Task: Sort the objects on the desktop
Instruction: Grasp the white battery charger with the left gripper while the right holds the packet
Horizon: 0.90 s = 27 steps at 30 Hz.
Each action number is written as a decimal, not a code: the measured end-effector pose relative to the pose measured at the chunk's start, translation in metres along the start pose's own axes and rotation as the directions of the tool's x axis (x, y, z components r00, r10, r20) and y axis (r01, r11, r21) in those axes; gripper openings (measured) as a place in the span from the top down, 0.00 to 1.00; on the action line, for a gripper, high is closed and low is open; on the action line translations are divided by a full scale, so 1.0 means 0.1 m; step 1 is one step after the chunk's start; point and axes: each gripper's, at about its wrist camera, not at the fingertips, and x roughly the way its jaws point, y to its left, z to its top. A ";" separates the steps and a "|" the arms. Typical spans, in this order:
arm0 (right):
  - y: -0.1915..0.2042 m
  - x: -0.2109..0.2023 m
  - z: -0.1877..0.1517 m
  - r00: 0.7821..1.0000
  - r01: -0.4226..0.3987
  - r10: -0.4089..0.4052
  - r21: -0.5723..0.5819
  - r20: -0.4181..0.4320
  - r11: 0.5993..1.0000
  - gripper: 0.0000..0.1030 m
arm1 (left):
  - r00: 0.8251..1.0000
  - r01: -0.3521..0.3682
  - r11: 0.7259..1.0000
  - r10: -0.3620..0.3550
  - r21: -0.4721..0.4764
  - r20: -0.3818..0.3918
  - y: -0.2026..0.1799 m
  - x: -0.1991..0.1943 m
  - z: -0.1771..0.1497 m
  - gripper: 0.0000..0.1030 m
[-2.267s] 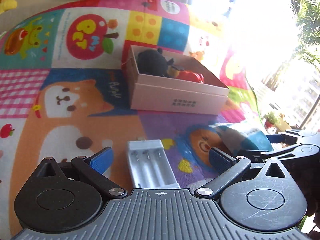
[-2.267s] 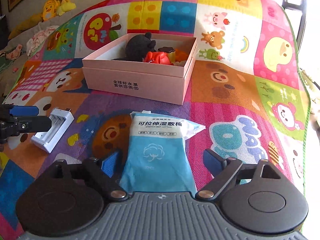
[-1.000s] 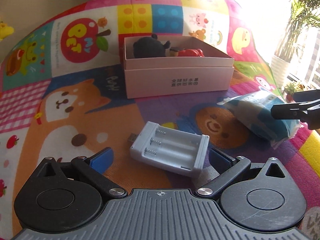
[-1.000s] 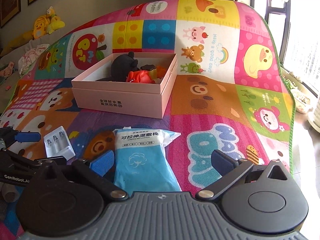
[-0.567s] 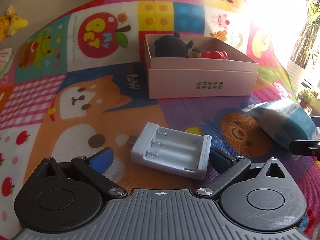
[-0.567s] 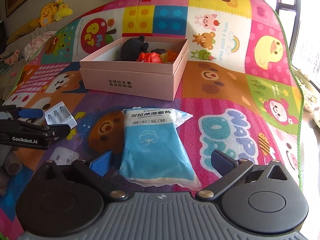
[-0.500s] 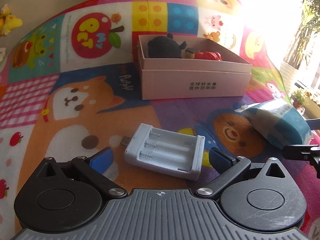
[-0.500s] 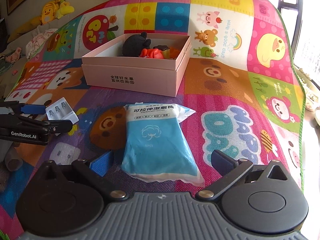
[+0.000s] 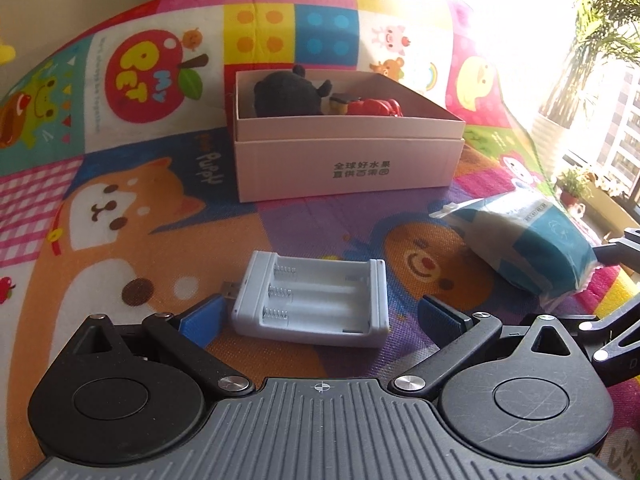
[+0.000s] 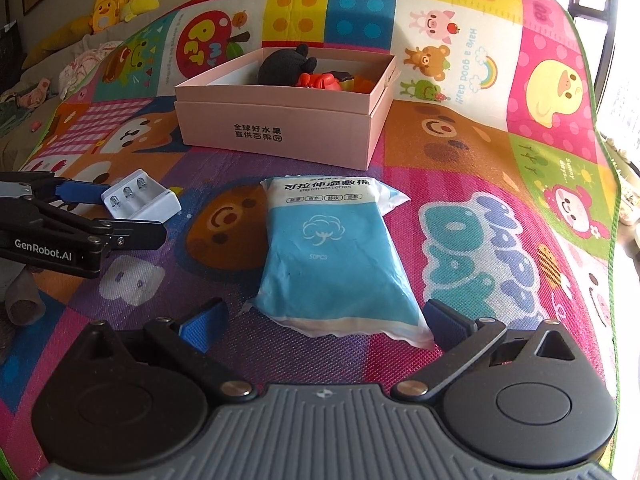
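Two hand-held grippers hover low over a bright cartoon play mat point(image 10: 460, 152), each facing one loose item, with a pink box point(image 9: 348, 160) beyond them.

On the left, the left gripper point(image 9: 320, 314) has its jaws spread wide. A white battery charger point(image 9: 316, 300) lies flat on the mat between the blue fingertips point(image 9: 202, 320), nearer the left one, with a gap at the right one. Neither pad clearly touches it. Its small metal plug pokes out toward the left fingertip. For a clean pickup, it seems best to centre the jaws so the pads close on the charger's two short plastic ends, clear of the plug, then lift straight up.

On the right, the right gripper point(image 10: 324, 322) is also wide open. A blue pack of cotton pads point(image 10: 332, 256) lies lengthwise in front of it, its near edge just between the fingertips point(image 10: 444, 324) and close to the right one. The pack looks soft, so a grip across its fuller middle would probably hold better than a pinch on the thin sealed edge.

Straight ahead of both sets of jaws stands the pink box, open-topped, already holding a black plush toy point(image 10: 286, 64) and red toy pieces point(image 10: 320, 80). Bare mat lies between each item and the box. The box wall is tall, so each load likely needs raising above the rim. The two grippers sit near each other, so going one at a time looks safer.
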 end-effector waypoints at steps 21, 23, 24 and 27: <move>0.07 -0.03 0.38 0.996 0.004 -0.001 -0.035 0.092 0.999 0.00 | 1.000 -0.012 0.998 0.012 0.057 0.007 0.00 -0.16 -0.11 0.18; 0.07 0.01 0.40 0.997 -0.007 0.009 -0.023 0.083 1.000 0.00 | 1.000 -0.005 0.998 0.005 0.058 -0.001 0.02 -0.22 -0.14 0.18; 0.07 0.03 0.40 0.997 -0.013 0.014 -0.014 0.076 1.000 0.00 | 1.000 -0.001 0.998 0.001 0.057 -0.006 0.03 -0.25 -0.15 0.18; 0.07 0.08 0.41 0.998 -0.011 0.011 0.007 0.063 1.000 0.00 | 1.000 0.008 0.998 -0.008 0.055 -0.001 0.04 -0.28 -0.16 0.14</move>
